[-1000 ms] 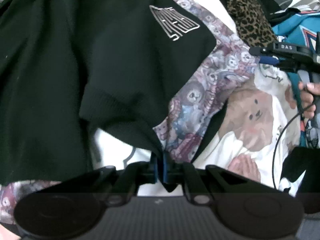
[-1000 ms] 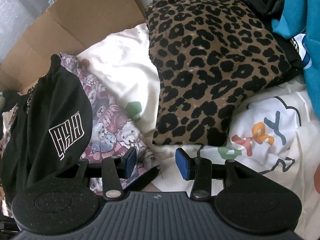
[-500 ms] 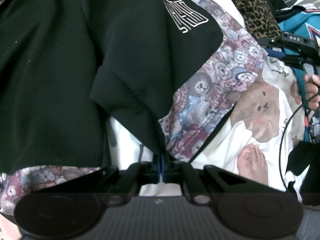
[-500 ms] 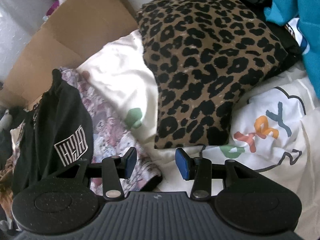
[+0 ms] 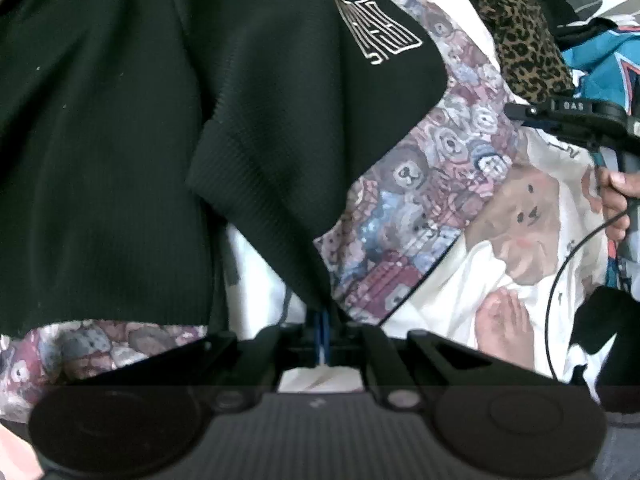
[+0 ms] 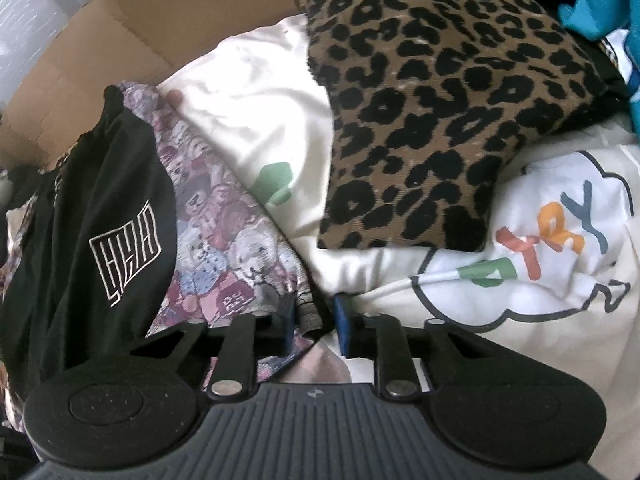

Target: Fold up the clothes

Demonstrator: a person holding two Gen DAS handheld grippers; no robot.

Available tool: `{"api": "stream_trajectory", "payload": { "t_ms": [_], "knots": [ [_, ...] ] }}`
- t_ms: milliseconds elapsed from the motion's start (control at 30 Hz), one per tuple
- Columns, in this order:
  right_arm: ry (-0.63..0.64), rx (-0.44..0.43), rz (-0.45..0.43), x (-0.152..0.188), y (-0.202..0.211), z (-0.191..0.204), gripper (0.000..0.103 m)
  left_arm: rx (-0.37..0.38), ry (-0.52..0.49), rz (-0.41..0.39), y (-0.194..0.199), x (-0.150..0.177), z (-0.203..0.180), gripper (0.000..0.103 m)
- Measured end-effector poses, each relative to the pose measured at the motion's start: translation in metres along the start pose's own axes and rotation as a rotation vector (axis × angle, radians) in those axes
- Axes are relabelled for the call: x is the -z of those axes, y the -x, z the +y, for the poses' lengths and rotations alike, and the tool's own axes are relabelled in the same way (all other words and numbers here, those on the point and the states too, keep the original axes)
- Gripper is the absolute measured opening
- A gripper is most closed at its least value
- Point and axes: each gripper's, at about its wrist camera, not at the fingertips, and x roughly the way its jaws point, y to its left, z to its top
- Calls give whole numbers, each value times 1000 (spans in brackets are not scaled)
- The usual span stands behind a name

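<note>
My left gripper [image 5: 322, 328] is pressed together on the corner of the black top [image 5: 120, 140], the cloth running taut from that pinch up to the sleeve cuff. The top lies spread over the bear-print garment [image 5: 432, 184], which itself rests on the cream bedding [image 6: 248, 92]. My right gripper [image 6: 314, 320] is closing, its jaws narrowing around the dark hem at the edge of the bear-print garment, and I cannot yet tell whether the pads have bitten. That is my main worry: each hand has a different piece, so if I lift both I may drag the bear-print garment along and ruin the fold of the top, or pull the two into a tangle. The right pads might also catch the cream bedding beneath the hem, since it bunches just beside them. My left pinch is only on a thin corner, so a sharp tug could slip it free. The leopard cushion [image 6: 440, 100] sits just beyond my right jaws, and a wide swing could knock it, or snag the cable [image 5: 560, 272] hanging near my right hand [image 5: 616, 204].
</note>
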Motion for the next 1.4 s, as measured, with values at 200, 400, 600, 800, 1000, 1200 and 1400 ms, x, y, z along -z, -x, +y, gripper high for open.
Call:
{"api": "stream_trajectory", "payload": {
  "t_ms": [200,400,600,800,1000,1200,1400],
  "knots": [
    [92,-7,-13,-13,28,6,4,66,21,0,8,3,0,1],
    [105,2,-91,-24,58,13,4,134,-21,3,16,0,-16,1],
    [106,40,-132,-37,75,7,4,192,-39,-3,14,-10,-21,1],
    [35,39,-99,-38,45,-18,4,170,-58,15,-9,-5,-12,1],
    [-93,-27,-94,-25,30,-43,14,153,-37,34,-29,-6,-4,3],
    [-169,-73,-95,-16,30,-56,51,238,74,29,-29,-5,22,29],
    [-222,-100,-98,-13,15,-63,54,269,134,17,-39,-4,29,26]
  ]
}}
